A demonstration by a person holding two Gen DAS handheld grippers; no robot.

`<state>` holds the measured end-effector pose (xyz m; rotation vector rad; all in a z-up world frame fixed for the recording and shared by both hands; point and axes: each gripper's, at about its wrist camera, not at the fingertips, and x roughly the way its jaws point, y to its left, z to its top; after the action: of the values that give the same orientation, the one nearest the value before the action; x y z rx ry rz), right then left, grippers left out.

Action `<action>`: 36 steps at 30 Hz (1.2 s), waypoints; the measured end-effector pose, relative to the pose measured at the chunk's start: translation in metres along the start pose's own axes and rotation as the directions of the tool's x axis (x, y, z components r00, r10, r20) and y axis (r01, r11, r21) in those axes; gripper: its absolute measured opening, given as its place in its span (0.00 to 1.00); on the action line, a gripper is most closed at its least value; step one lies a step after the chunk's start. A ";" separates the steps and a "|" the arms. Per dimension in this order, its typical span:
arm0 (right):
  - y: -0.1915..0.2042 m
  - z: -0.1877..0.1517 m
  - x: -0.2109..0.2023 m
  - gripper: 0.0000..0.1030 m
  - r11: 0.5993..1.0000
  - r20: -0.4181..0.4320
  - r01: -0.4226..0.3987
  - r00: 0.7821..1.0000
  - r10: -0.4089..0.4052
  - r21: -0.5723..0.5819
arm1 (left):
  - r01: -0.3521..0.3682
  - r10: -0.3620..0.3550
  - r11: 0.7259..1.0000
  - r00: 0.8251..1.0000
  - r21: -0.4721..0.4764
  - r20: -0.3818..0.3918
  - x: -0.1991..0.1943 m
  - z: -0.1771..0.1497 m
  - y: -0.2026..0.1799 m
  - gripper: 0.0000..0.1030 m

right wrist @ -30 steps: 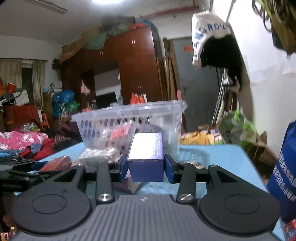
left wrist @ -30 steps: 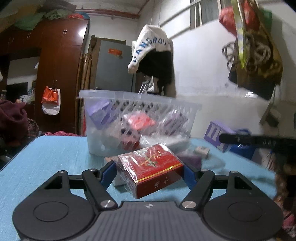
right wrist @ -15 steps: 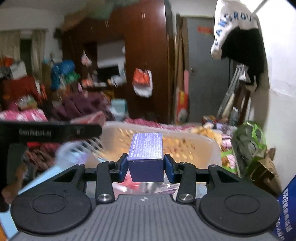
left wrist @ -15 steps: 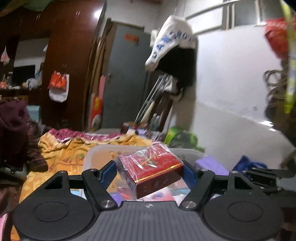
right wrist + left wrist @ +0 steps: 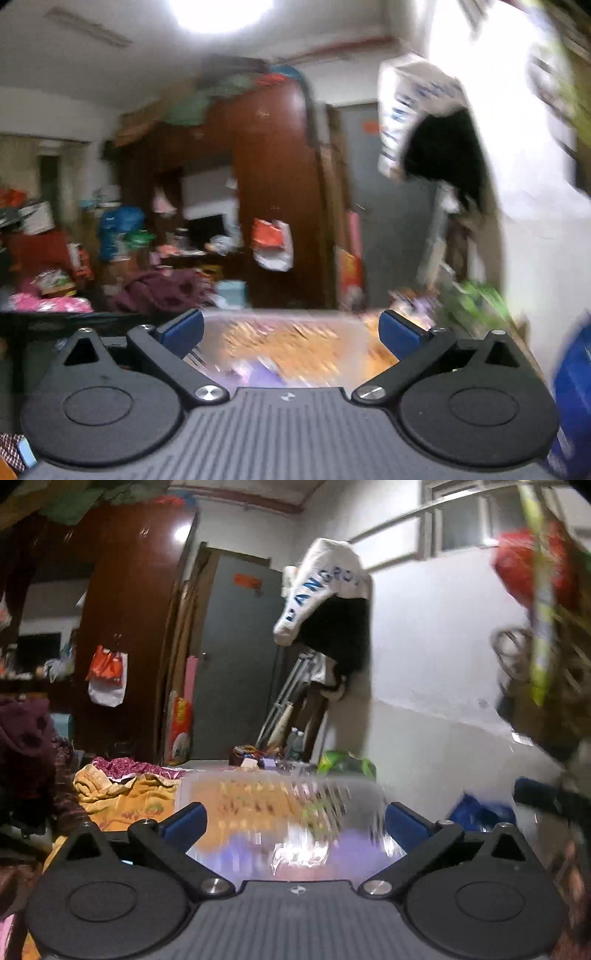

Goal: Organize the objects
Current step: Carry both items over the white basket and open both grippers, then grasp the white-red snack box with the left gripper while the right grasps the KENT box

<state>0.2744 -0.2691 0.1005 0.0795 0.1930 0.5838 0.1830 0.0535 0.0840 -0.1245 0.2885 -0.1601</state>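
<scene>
My left gripper point(image 5: 293, 818) is open and empty above the clear plastic basket point(image 5: 280, 781), whose far rim shows blurred just beyond the blue fingertips point(image 5: 184, 821). My right gripper point(image 5: 290, 330) is open and empty too, over the same basket point(image 5: 280, 317). Blurred purple and shiny wrapped items lie inside the basket point(image 5: 306, 853) in the left wrist view, and they also show in the right wrist view point(image 5: 258, 369). The red box and the blue box cannot be made out. The other gripper point(image 5: 546, 799) shows dark at the right of the left wrist view.
Yellow and maroon cloth point(image 5: 125, 794) lies behind the basket at left. A blue bag point(image 5: 572, 387) stands at the right. A white wall point(image 5: 424, 720), grey door point(image 5: 236, 657) and brown wardrobe point(image 5: 273, 192) stand behind. Both views are motion-blurred.
Both grippers opened over the basket. The red box left my left gripper and the blue box left my right gripper. Both cameras have tilted up and are moving.
</scene>
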 end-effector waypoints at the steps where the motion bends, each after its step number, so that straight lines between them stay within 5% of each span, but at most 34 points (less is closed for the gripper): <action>1: -0.013 -0.013 0.004 1.00 1.000 -0.071 0.026 0.997 -0.025 0.016 | -0.003 0.004 1.000 0.999 0.031 -0.046 -0.003 -0.015 -0.004 1.00; 6: -0.038 -0.067 0.067 1.00 0.992 -0.394 0.116 0.911 -0.123 -0.043 | -0.006 0.028 0.996 0.967 0.088 -0.255 0.014 -0.074 -0.016 1.00; 13: -0.060 -0.095 0.114 1.00 0.994 -0.516 0.106 0.851 -0.094 -0.006 | 0.012 0.009 0.998 0.933 0.056 -0.359 0.032 -0.097 -0.019 0.97; 18: -0.062 -0.094 0.112 0.93 0.997 -0.508 0.082 0.858 -0.074 -0.007 | -0.033 0.061 0.996 0.927 0.081 -0.371 0.047 -0.102 -0.025 0.97; 23: -0.049 -0.095 0.108 0.63 0.993 -0.496 0.081 0.861 -0.111 -0.082 | -0.065 0.095 0.994 0.926 0.092 -0.365 0.048 -0.099 -0.024 0.86; 28: -0.042 -0.098 0.096 0.63 0.996 -0.468 0.053 0.880 -0.079 -0.070 | -0.050 0.064 0.997 0.945 0.053 -0.321 0.032 -0.099 -0.012 0.84; 36: -0.019 -0.104 0.059 0.63 0.999 -0.373 0.002 0.928 -0.015 -0.036 | 0.018 -0.015 1.000 0.992 0.023 -0.123 -0.005 -0.098 0.007 0.84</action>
<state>0.3117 -0.2495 -0.0136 -0.0684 0.5539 0.5897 0.1504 0.0516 -0.0085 -0.0933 0.4083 -0.1879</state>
